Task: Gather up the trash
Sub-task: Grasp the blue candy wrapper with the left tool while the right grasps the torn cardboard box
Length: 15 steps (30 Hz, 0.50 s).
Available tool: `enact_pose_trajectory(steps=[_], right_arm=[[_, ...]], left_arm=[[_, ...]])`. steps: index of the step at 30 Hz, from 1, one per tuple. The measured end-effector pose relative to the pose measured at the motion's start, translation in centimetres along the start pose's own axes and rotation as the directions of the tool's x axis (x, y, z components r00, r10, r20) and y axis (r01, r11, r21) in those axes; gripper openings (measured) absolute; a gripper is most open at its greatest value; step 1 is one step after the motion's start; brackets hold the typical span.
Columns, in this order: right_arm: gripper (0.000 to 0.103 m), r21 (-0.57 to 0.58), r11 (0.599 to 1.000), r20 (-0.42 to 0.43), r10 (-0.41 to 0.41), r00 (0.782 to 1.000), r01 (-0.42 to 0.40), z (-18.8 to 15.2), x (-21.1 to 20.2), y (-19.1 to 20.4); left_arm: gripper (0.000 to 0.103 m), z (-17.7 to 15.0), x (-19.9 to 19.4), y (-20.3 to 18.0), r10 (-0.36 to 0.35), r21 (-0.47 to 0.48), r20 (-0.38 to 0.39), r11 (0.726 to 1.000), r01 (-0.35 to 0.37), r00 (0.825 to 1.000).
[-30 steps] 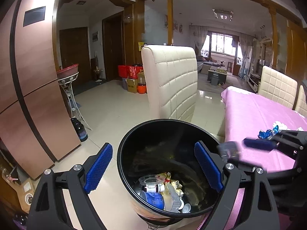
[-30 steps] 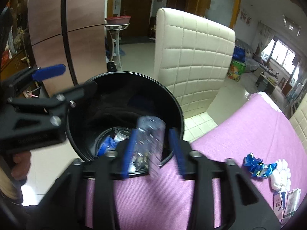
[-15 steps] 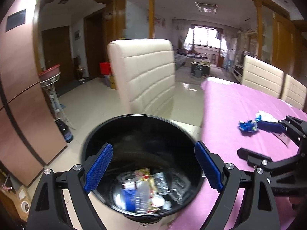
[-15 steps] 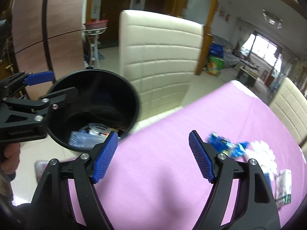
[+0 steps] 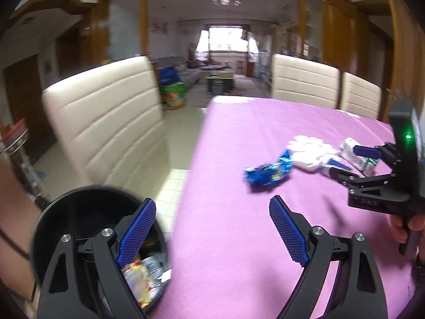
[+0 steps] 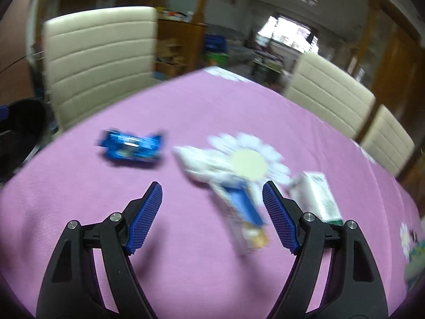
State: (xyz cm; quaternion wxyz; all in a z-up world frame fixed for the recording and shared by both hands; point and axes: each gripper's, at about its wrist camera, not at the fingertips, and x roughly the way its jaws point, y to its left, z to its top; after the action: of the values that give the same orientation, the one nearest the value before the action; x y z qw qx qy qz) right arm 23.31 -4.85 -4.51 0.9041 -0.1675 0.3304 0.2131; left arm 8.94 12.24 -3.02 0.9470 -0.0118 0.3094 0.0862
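A black trash bin (image 5: 79,212) with wrappers and bottles inside stands at the table's left edge, and shows in the right wrist view (image 6: 24,133). On the purple table lie a crumpled blue wrapper (image 5: 268,174) (image 6: 132,146), a white wrapper (image 6: 202,164), a clear blue-labelled packet (image 6: 244,212) and a small white-green carton (image 6: 321,196) (image 5: 358,154). My left gripper (image 5: 209,228) is open and empty over the bin's rim and table edge. My right gripper (image 6: 212,212) is open and empty, just short of the packet; it shows in the left wrist view (image 5: 353,162).
Cream padded chairs stand at the table's left side (image 5: 106,122) and far side (image 5: 305,82). The purple tablecloth (image 5: 239,239) has a printed daisy (image 6: 247,159). A wooden room divider and a living room lie beyond.
The right gripper dropped a clear bottle into the bin, opened and swung right over the table to the remaining trash. The left gripper turned right, from above the bin toward the table.
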Motion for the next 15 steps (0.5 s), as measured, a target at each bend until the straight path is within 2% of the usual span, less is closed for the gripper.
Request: enact_pose_trajectory(steps=[7,11,15], right_arm=[[0.078,0.119,0.990,-0.056,0.077,0.995,-0.070,0.1,2.1,-3.5],[0.078,0.188,0.973,-0.106,0.153,0.983,-0.131,-0.8,4.3,-4.6],[0.078,0.159,0.982,-0.111,0.125,0.986,-0.107,-1.1,4.4,-4.4]], left_arm=[[0.085,2.9,5.2,-5.7,-0.078,0.122,-0.061,0.989,0.085,0.995],[0.085,3.5,7.3,-7.9,-0.026,0.210,-0.031,0.977,0.032,0.999],[0.085,4.1,10.2,-8.5,0.002,0.237,-0.067,0.971,0.014,0.998]])
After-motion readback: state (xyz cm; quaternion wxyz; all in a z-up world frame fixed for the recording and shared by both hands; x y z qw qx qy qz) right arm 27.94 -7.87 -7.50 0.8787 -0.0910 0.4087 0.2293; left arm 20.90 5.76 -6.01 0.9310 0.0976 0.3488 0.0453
